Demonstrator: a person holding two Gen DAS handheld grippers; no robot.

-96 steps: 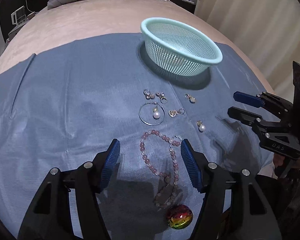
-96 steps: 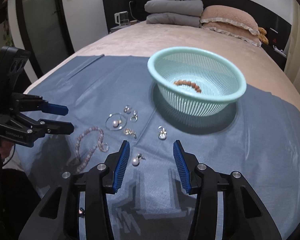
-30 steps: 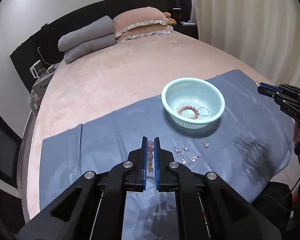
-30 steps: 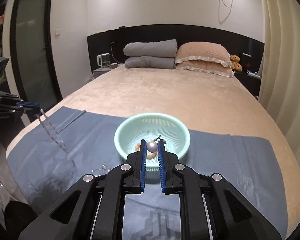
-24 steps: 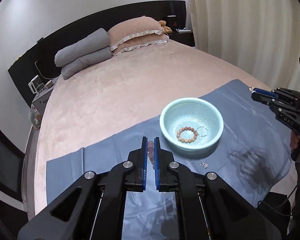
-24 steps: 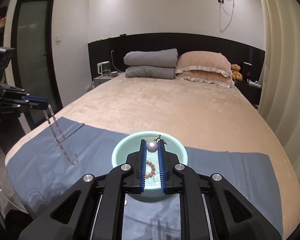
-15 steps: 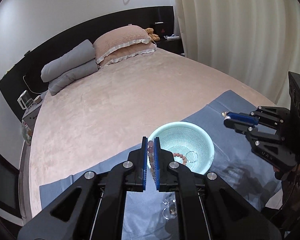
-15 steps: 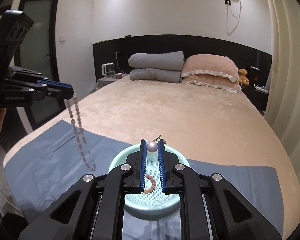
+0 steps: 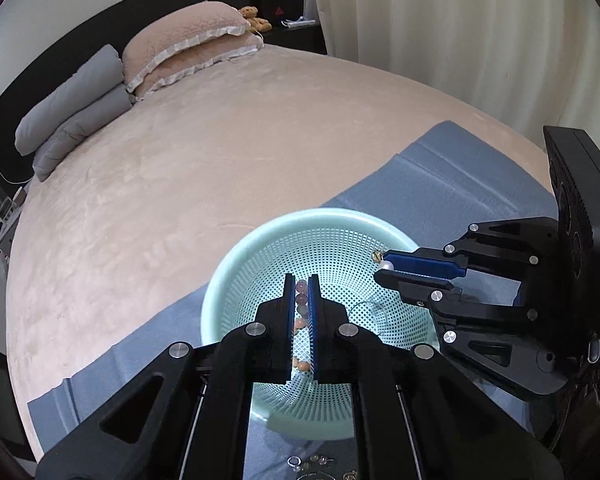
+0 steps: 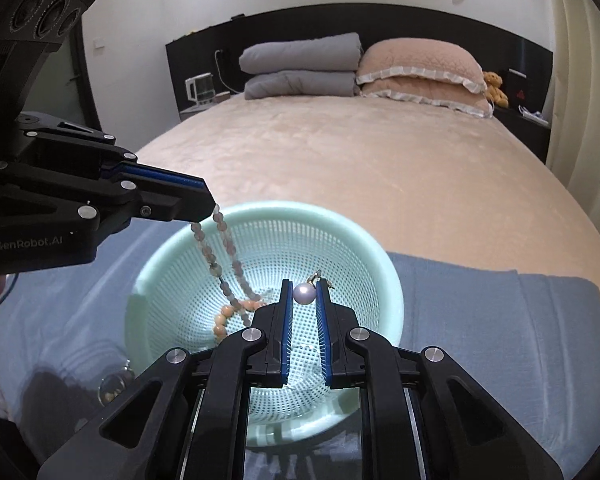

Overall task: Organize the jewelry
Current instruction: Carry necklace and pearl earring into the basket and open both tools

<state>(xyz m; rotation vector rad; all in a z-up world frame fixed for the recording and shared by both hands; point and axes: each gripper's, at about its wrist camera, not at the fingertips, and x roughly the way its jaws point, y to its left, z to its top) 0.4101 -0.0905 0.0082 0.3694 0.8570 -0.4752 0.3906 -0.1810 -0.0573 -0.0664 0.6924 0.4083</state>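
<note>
A mint mesh basket (image 9: 324,214) (image 10: 284,209) stands on a blue cloth (image 10: 480,320) on the bed. My left gripper (image 9: 302,280) (image 10: 208,200) is shut on a pink bead necklace (image 9: 300,300) (image 10: 223,226), which hangs from its tips down into the basket. My right gripper (image 10: 304,284) (image 9: 380,270) is shut on a pearl earring (image 10: 303,293) (image 9: 387,266), held over the basket's inside. An orange bead bracelet (image 10: 222,320) and a thin hoop (image 9: 366,308) lie on the basket's bottom.
Several small earrings (image 9: 312,462) lie on the cloth in front of the basket, and a hoop with a pearl (image 10: 112,388) lies at its left. Beige bedspread stretches beyond. Pillows (image 10: 420,68) and folded grey blankets (image 10: 300,68) sit at the headboard.
Both grippers have come together and sunk over the basket, each still holding its piece. The necklace, earlier dangling over the cloth, now hangs into the basket.
</note>
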